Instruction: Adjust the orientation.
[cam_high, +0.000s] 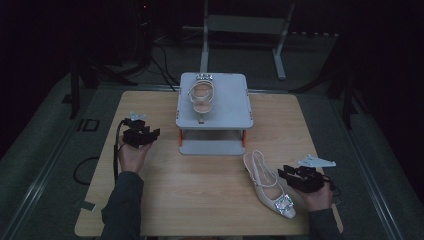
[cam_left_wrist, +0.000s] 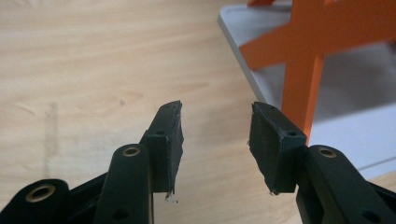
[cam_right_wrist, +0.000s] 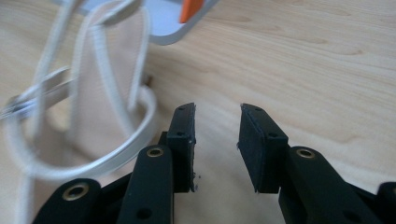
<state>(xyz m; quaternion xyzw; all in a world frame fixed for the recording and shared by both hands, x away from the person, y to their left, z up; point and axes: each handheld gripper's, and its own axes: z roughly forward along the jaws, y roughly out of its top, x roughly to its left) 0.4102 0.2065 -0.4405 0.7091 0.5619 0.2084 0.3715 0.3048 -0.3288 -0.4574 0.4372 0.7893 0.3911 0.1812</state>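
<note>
While one sandal already stood on the top of the grey rack at the far edge of the bench, we judged the work half done: the second shoe lay near the front right corner. Our right gripper was just beside its heel strap, jaws partly open with nothing between them. Our left gripper hung wide open and empty near the rack's left side.

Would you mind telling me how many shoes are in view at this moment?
2. One shoe sits on top of the grey rack at the far side of the table; the other shoe lies on the table beside the right tool.
</note>
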